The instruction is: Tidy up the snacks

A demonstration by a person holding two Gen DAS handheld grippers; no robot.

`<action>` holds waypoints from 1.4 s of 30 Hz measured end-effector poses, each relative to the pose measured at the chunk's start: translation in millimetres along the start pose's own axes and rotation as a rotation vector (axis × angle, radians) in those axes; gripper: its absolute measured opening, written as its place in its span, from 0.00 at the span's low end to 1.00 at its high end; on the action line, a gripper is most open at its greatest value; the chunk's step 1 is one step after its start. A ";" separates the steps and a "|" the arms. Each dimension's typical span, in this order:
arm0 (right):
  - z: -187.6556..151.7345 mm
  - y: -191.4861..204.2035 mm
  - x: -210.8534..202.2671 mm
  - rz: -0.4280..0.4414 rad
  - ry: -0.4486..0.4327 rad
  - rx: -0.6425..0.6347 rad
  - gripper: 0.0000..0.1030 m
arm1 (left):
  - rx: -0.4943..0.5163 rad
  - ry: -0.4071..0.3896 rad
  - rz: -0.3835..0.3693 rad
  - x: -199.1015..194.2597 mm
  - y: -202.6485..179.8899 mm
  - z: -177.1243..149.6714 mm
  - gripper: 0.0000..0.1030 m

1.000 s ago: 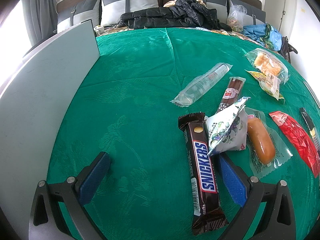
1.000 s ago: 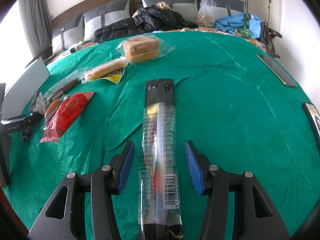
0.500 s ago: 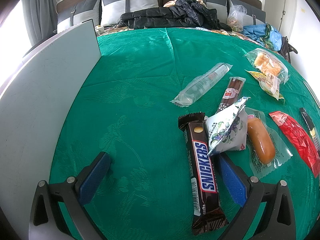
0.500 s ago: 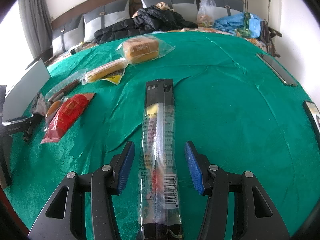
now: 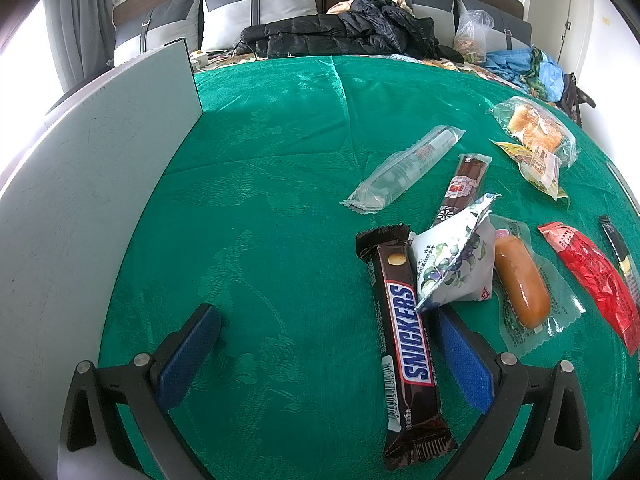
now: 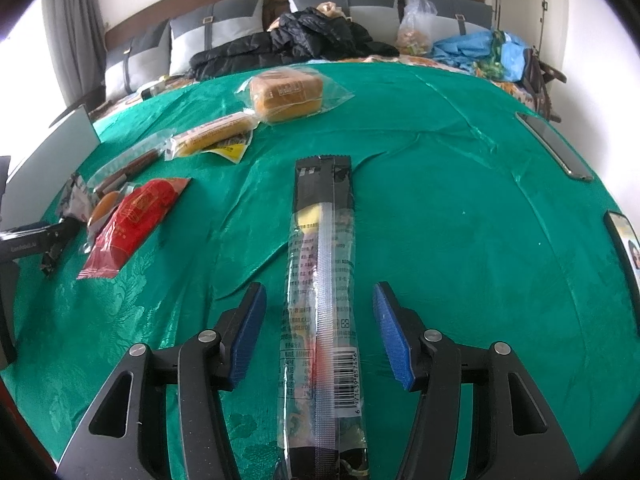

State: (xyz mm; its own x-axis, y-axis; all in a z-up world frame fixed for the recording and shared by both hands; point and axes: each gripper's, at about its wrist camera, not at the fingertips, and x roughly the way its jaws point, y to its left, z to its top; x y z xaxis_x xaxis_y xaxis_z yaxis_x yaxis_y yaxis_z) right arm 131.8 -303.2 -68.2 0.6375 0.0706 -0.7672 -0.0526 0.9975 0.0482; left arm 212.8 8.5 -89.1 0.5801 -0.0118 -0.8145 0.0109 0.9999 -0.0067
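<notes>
Against the earlier frames almost nothing has shifted; the one change is at the right gripper (image 6: 318, 330), whose jaws have just been opening a little wider, so that its blue pads stand clear on either side of the long clear-and-black plastic snack packet (image 6: 322, 300) lying lengthwise between them on the green embossed cloth (image 6: 460, 240), untouched by either pad. The left gripper (image 5: 324, 354) is as it was, jaws spread wide and holding nothing; the brown Snickers bar (image 5: 404, 332) lies flat between its fingers, close to the right-hand pad, which sits just under the near corner of the white flower-printed pouch (image 5: 456, 264). To the right of that pouch lie an orange sausage in a clear vacuum pack (image 5: 520, 284), then a red foil packet (image 5: 592, 276). Farther off are a thin dark-red sausage stick (image 5: 464, 184), a clear wrapped roll of pale biscuits (image 5: 404, 168), and at the far right a bun in a clear bag (image 5: 532, 128) lying against a yellow-labelled packet (image 5: 540, 168). A pale grey upright board (image 5: 88, 184) runs along the left edge of the cloth. Beyond the cloth a black padded jacket (image 5: 344, 32) lies heaped before grey cushions (image 5: 256, 12). Both grippers point steeply down at the cloth, low over it, their fingers reaching away from the camera.
</notes>
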 end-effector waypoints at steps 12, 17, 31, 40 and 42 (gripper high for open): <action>0.4 0.4 0.0 0.000 0.000 0.000 0.57 | 0.000 0.000 0.000 -0.2 -0.1 -0.2 1.00; 0.5 0.5 0.0 0.000 0.000 0.000 0.57 | 0.000 0.000 0.000 -0.3 0.0 -0.3 1.00; 0.3 2.2 -0.1 0.003 0.000 0.000 0.58 | 0.000 0.000 0.000 0.1 -0.1 0.0 1.00; 0.5 2.8 0.5 0.014 -0.001 0.002 0.60 | -0.002 0.000 0.002 0.0 1.7 -0.1 1.00; 0.7 3.2 0.6 0.020 0.000 0.000 0.62 | -0.003 0.000 0.002 -0.1 2.1 -0.2 1.00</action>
State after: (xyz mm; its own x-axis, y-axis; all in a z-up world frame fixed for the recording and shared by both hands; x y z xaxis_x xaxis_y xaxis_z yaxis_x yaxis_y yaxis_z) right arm 132.5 -299.9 -68.0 0.6363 0.0903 -0.7661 -0.0647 0.9959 0.0635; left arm 212.7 10.6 -89.1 0.5801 -0.0097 -0.8145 0.0073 1.0000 -0.0068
